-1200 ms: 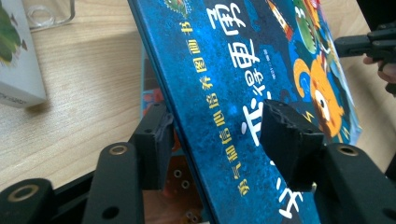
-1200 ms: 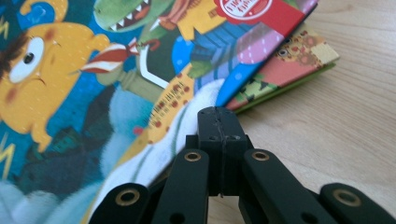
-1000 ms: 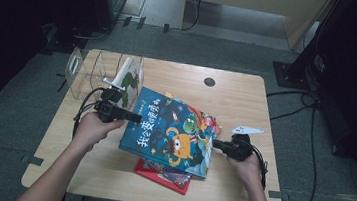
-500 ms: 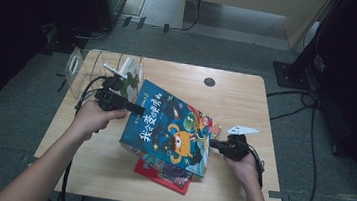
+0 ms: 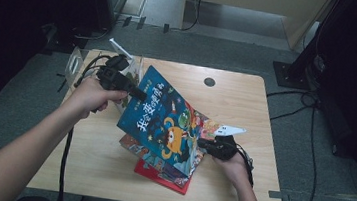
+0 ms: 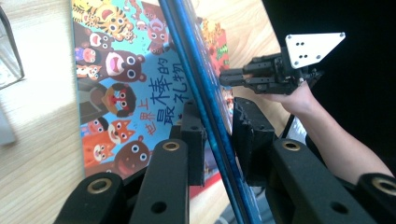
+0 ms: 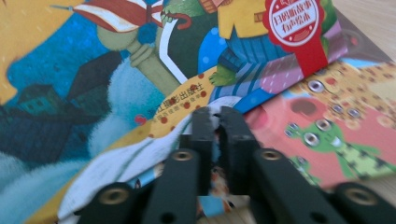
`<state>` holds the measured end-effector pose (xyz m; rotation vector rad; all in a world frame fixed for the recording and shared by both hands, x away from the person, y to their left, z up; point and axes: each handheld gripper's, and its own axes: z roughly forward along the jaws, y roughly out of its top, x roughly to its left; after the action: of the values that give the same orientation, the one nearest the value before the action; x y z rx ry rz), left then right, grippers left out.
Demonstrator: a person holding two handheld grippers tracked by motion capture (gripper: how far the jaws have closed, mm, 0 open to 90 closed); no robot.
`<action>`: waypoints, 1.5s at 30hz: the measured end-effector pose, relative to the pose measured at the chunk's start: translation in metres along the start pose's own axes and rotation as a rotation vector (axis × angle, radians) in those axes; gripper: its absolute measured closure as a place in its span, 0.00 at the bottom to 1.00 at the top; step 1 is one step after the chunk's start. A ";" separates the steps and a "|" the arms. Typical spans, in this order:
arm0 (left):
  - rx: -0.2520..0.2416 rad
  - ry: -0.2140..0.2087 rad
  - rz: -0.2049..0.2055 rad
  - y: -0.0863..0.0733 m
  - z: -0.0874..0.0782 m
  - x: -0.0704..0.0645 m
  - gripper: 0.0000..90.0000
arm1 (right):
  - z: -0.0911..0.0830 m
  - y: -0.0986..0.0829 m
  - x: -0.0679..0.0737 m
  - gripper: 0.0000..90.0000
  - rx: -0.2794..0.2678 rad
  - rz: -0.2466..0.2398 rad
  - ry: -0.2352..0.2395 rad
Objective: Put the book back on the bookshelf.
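Observation:
A blue picture book hangs tilted over a stack of other books, its left edge high and its right edge low. My left gripper is shut on the book's upper left edge; in the left gripper view the jaws clamp the thin blue edge. My right gripper is shut on the book's lower right corner, with its jaws closed on the cover. Under it lie an animal-cover book, a frog-cover book and a red book.
A clear plastic container stands at the table's back left corner, just behind my left hand. The wooden table has a round cable hole at the back. Cables trail off the table's right side.
My left gripper has lifted the blue book's left edge higher and toward the back left, so the book tilts more steeply. The right gripper stays low, holding its corner.

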<state>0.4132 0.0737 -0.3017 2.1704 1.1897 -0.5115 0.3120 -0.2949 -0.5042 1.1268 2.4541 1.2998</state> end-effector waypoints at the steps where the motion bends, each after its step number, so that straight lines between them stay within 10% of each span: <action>1: 0.018 0.010 -0.002 0.005 -0.003 -0.002 0.86 | 0.001 0.001 0.001 0.88 0.001 -0.010 0.009; 10: 0.119 0.069 0.046 0.034 -0.028 -0.026 0.94 | 0.002 0.006 0.002 0.78 0.033 -0.040 -0.001; 20: 0.128 0.068 0.052 0.018 -0.050 -0.029 0.93 | 0.002 0.011 0.002 0.77 0.019 -0.042 -0.014; 45: -0.074 0.114 -0.205 -0.080 -0.152 0.032 0.92 | 0.036 0.037 -0.003 0.62 -0.007 -0.035 -0.038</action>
<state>0.3683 0.2283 -0.2332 2.0495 1.4797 -0.4263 0.3507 -0.2604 -0.4986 1.0909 2.4296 1.2646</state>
